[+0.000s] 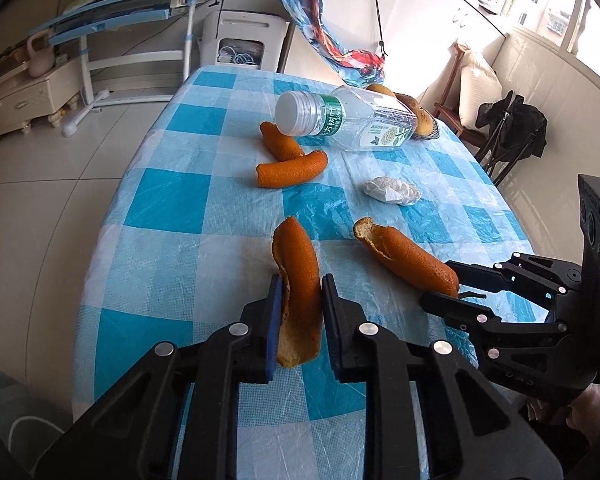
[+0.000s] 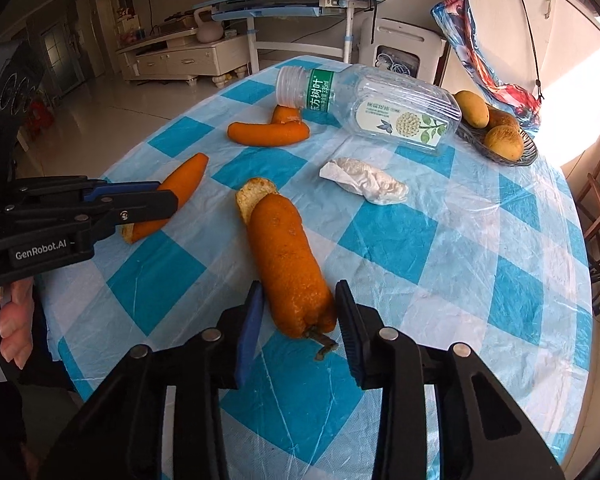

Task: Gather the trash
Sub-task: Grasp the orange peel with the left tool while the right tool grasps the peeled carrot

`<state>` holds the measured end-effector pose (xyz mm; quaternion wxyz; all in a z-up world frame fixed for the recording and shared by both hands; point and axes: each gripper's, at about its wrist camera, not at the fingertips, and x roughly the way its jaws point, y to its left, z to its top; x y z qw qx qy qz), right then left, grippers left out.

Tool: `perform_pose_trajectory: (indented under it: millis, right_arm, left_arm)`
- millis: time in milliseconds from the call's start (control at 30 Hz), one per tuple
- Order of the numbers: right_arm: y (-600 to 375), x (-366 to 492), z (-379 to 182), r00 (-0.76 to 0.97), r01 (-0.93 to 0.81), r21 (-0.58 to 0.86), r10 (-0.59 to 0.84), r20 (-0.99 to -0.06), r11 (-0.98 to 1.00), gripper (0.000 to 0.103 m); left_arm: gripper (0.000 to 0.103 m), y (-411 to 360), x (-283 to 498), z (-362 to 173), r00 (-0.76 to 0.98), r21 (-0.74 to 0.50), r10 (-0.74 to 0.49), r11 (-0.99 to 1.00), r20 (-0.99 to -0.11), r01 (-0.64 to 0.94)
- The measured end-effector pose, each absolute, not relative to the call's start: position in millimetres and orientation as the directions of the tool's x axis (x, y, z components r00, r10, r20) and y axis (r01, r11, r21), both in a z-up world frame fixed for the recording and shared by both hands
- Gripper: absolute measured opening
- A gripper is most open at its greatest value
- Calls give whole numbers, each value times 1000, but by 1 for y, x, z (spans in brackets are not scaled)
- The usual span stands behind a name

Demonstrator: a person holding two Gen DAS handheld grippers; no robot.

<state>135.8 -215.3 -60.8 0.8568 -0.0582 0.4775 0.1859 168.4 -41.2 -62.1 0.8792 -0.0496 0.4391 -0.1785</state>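
My left gripper [image 1: 300,304] pinches a curled orange peel [image 1: 298,280] between its blue pads, on the checked tablecloth [image 1: 172,208]. Just right of it, my right gripper [image 2: 298,312] is closed around the stem end of a second, fatter peel [image 2: 284,256]; its own view shows the left pad touching the rind, with a thin gap at the right pad. Beyond lie two more peels [image 1: 288,160], a crumpled tissue [image 2: 364,180] and an empty plastic bottle [image 2: 364,100] on its side. Only the right view shows my fingers [image 2: 12,320] on the left handle, and the fruit basket [image 2: 496,136] clearly.
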Motion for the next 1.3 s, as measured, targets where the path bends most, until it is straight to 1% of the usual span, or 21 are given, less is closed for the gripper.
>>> perform_pose_trajectory:
  millis: [167, 200, 233, 267, 300, 367, 433, 500, 567, 767, 833, 867, 967, 1100, 1300]
  right_arm:
    - [-221, 127, -57, 472, -359, 96, 270, -839, 928, 33]
    - [-222, 126, -56, 471, -355, 101, 271, -839, 929, 35]
    - [-224, 126, -55, 477, -348, 100, 268, -837, 932, 39]
    - [-225, 126, -54, 484, -342, 98, 265, -834, 935, 49]
    - [-226, 126, -53, 490, -336, 100, 265, -831, 936, 57]
    - [-228, 128, -52, 502, -326, 105, 266, -823, 939, 61]
    - [-229, 131, -52, 505, -324, 115, 274, -818, 939, 62]
    - [-228, 135, -52, 508, -323, 119, 278, -815, 939, 63]
    - [-226, 138, -53, 507, -324, 125, 284, -814, 938, 63]
    - [-214, 142, -57, 495, -348, 112, 283, -821, 931, 63]
    - [-210, 142, -60, 484, -361, 97, 275, -830, 928, 55]
    - [-209, 141, -61, 477, -366, 93, 273, -835, 926, 45]
    - [-208, 139, -61, 477, -375, 89, 274, -835, 923, 35]
    - [-209, 136, -61, 479, -376, 94, 280, -832, 922, 31]
    - [-211, 128, -59, 479, -371, 108, 290, -829, 922, 28]
  left_arm:
    - [19, -31, 161, -57, 556, -242, -355, 932, -752, 268]
    - [19, -30, 161, -57, 552, -241, -354, 933, -755, 268]
    - [19, -30, 161, -58, 550, -235, -349, 934, -759, 269]
    - [19, -31, 161, -59, 548, -228, -344, 936, -763, 269]
    - [20, -33, 161, -60, 544, -221, -338, 937, -768, 271]
    - [21, -36, 161, -62, 544, -206, -325, 941, -774, 269]
    - [23, -38, 161, -63, 543, -197, -319, 942, -777, 272]
    - [32, -40, 162, -65, 544, -187, -308, 945, -780, 268]
    - [36, -42, 163, -66, 546, -180, -301, 948, -782, 264]
    - [36, -47, 164, -68, 557, -167, -299, 947, -775, 276]
    - [30, -47, 164, -68, 555, -175, -309, 943, -772, 282]
    - [23, -48, 164, -69, 550, -181, -315, 941, -773, 286]
    - [22, -48, 163, -69, 548, -195, -329, 937, -769, 290]
    - [21, -47, 160, -69, 543, -211, -344, 933, -766, 292]
    - [21, -44, 155, -69, 539, -236, -358, 930, -762, 283]
